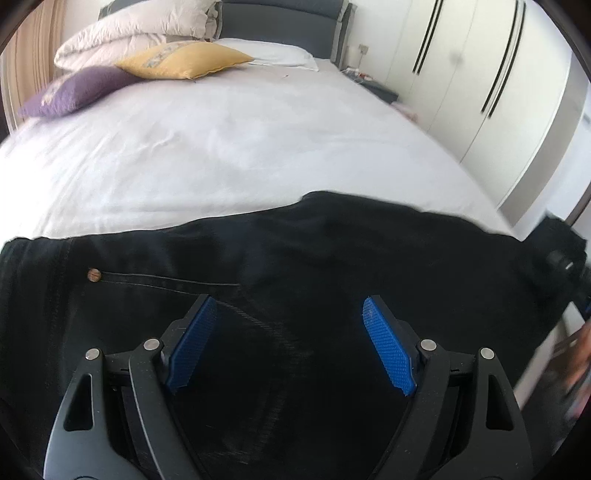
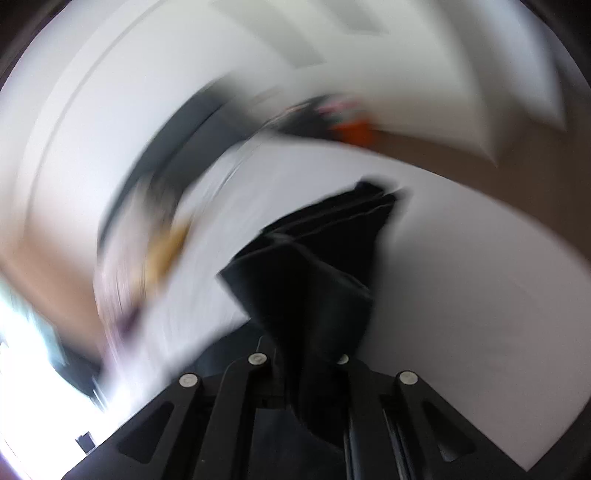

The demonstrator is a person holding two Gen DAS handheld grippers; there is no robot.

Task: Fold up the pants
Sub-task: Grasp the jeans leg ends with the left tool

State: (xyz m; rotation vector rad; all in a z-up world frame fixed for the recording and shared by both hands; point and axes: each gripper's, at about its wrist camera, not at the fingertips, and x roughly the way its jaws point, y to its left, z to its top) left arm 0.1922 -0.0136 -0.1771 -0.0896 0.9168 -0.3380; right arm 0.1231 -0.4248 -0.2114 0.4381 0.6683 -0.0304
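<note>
Black pants (image 1: 295, 266) lie across the near part of a white bed (image 1: 229, 140), waist and a pocket rivet at the left. My left gripper (image 1: 290, 317) hovers just above them, open and empty, its blue pads (image 1: 388, 347) wide apart. In the blurred right wrist view, my right gripper (image 2: 310, 354) is shut on a bunched end of the black pants (image 2: 317, 273), lifted above the bed (image 2: 461, 277). Its fingertips are hidden by the cloth.
A purple cushion (image 1: 74, 90), a yellow cushion (image 1: 184, 59) and a folded white duvet (image 1: 136, 29) lie at the head of the bed. White wardrobe doors (image 1: 480, 74) stand along the right side. The right wrist view is heavily motion-blurred.
</note>
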